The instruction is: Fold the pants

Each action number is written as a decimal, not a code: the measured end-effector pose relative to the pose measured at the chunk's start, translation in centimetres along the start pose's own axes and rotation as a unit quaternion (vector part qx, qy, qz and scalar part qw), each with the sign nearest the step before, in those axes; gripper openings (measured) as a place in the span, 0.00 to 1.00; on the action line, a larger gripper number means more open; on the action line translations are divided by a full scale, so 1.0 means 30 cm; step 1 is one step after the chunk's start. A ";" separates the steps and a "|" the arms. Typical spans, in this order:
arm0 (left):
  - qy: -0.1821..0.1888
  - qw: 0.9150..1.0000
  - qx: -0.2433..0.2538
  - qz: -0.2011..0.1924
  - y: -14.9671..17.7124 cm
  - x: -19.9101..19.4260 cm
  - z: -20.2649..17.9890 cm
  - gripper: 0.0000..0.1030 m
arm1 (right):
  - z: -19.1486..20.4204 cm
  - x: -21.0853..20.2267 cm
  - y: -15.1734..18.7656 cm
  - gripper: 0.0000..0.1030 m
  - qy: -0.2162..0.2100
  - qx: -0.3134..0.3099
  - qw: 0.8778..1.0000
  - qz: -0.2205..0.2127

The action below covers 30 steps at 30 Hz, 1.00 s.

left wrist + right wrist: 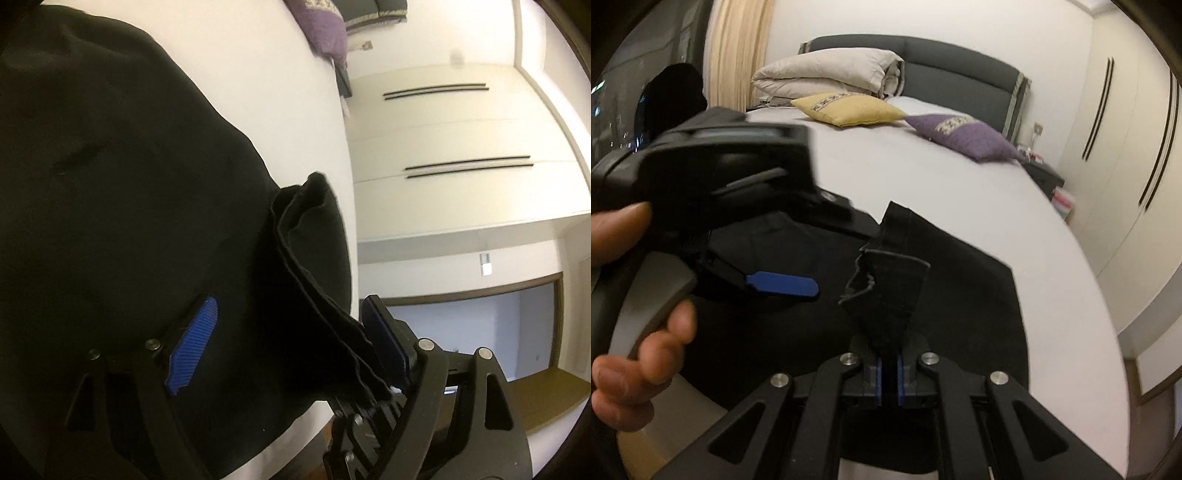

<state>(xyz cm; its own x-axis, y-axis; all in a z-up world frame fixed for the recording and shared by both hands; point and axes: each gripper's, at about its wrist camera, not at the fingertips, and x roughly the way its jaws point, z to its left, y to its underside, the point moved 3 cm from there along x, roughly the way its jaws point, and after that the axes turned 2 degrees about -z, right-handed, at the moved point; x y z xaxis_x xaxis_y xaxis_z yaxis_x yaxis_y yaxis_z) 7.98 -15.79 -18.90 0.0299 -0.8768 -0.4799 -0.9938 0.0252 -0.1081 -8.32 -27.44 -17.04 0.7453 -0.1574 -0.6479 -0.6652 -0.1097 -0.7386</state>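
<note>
Pants: my right gripper clenches their hem above the bed; left gripper jaws released, so I lay it flat.

This is a bedroom in a home. A bed with a white sheet stretches ahead of the right tongs, ending in a grey upholstered headboard. Against it sits a folded cream duvet, with a yellow cushion and a purple cushion in front. To the right of the tongs stand white wardrobe doors with slim dark handles; left of them hangs what looks like a pale curtain.
</note>
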 end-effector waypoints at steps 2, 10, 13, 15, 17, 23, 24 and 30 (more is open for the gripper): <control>0.005 1.000 0.003 0.017 -0.008 0.044 -0.026 0.78 | 0.023 -0.012 0.003 0.05 0.010 -0.025 1.000 -0.007; 0.008 0.999 -0.004 0.053 -0.074 0.088 -0.035 0.37 | 0.101 -0.052 0.009 0.05 0.028 -0.082 0.996 -0.027; 0.011 0.998 0.000 0.059 -0.077 0.093 -0.037 0.19 | 0.115 -0.053 0.012 0.05 0.031 -0.095 0.995 -0.030; 0.013 0.998 0.005 0.056 -0.087 0.083 -0.041 0.07 | 0.129 -0.043 0.000 0.05 0.035 -0.102 0.994 -0.031; 0.019 0.998 0.009 0.054 -0.099 0.067 -0.047 0.06 | 0.139 -0.044 -0.004 0.06 0.036 -0.109 0.993 -0.033; 0.014 0.998 0.050 0.040 -0.136 -0.032 -0.088 0.04 | 0.177 -0.050 -0.057 0.05 0.029 -0.127 0.990 -0.052; 0.011 0.998 0.056 0.037 -0.146 -0.054 -0.094 0.04 | 0.187 -0.050 -0.066 0.05 0.026 -0.129 0.990 -0.055; -0.024 0.996 0.087 0.020 -0.175 -0.126 -0.045 0.04 | 0.281 -0.031 -0.105 0.06 -0.003 -0.151 0.986 -0.067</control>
<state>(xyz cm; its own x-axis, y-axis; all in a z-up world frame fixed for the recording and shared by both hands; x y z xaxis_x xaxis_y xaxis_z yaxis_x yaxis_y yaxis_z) 12.94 -13.27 -15.34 -0.0008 -0.8494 -0.5277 -0.9610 0.1466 -0.2344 -6.53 -18.66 -15.69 0.8266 -0.1162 -0.5507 -0.5440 -0.4159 -0.7288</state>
